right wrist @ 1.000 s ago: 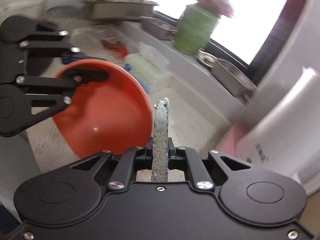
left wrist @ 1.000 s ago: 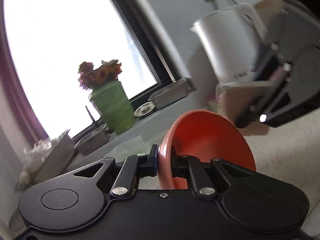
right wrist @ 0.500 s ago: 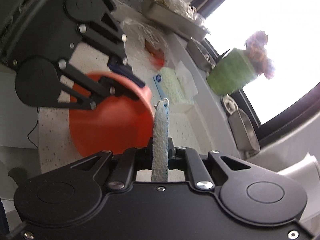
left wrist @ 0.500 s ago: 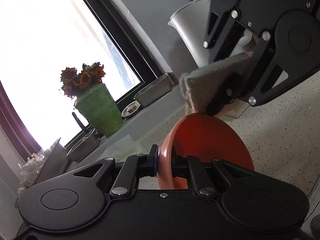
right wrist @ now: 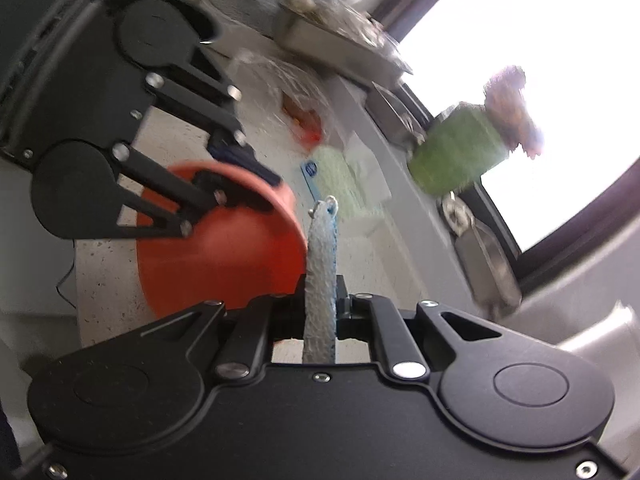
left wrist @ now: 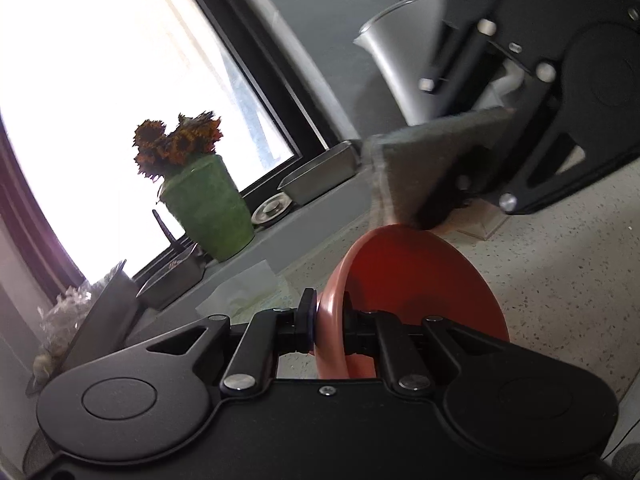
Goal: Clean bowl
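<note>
At the lower centre of the left wrist view, the left gripper [left wrist: 329, 330] pinched the rim of the smooth red bowl [left wrist: 420, 276], held on edge with its hollow facing right. The right gripper [right wrist: 320, 304] clamped a nubbly grey-blue cloth [right wrist: 320, 256] edge-on — only the left view showed its flat grey face [left wrist: 432, 156] touching the bowl's top rim. Behind stood a ribbed green pot [left wrist: 208, 204] on the sill.

The lower part of the orange bowl [left wrist: 420, 276] is hidden behind the left gripper [left wrist: 326, 324] body at the bottom of the left wrist frame, and the white kettle [left wrist: 400, 52] at upper right is largely covered by the blurred right gripper [left wrist: 448, 184]. In the right wrist view, the green pot [right wrist: 460, 152] and the metal trays [right wrist: 340, 44] at the top are smeared by motion, so their contents cannot be told.
</note>
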Available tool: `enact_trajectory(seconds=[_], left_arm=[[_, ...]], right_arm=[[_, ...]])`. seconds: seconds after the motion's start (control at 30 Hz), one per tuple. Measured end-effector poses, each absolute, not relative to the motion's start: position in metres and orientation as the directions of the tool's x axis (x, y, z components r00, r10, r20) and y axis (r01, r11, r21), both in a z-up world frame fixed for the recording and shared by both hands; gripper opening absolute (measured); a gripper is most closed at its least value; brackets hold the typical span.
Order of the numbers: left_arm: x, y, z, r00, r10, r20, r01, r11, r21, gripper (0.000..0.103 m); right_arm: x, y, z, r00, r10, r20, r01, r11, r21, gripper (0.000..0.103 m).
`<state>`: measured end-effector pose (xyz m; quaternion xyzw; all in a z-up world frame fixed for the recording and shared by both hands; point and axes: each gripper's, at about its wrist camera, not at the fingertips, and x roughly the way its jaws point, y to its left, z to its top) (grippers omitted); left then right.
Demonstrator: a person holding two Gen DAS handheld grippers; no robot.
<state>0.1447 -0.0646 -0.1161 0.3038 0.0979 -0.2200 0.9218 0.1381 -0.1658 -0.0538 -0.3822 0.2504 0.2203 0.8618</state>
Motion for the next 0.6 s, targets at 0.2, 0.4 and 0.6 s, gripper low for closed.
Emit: enact_trajectory(seconds=[0.2,0.4,0.6], left_arm=[[0.153,-0.053,-0.110,0.892,-0.304,-0.334,0.431,0.793,0.430,0.010],[0.163,-0.043,-0.108,0.901,-0.252,-0.352,0.384,0.840,0.382,0.010],[0.171,-0.034,-0.107,0.907,-0.212,-0.365,0.340,0.879,0.333,0.010]], right_arm=[[0.144,-0.176,-0.067,0.757,0.160,-0.634,-0.526,0.724,-0.445,0.011],[0.146,-0.177,-0.080,0.722,0.162,-0.673,-0.491,0.805,-0.334,0.011],[0.139,-0.169,-0.095,0.682,0.178,-0.709,-0.486,0.835,-0.258,0.011]])
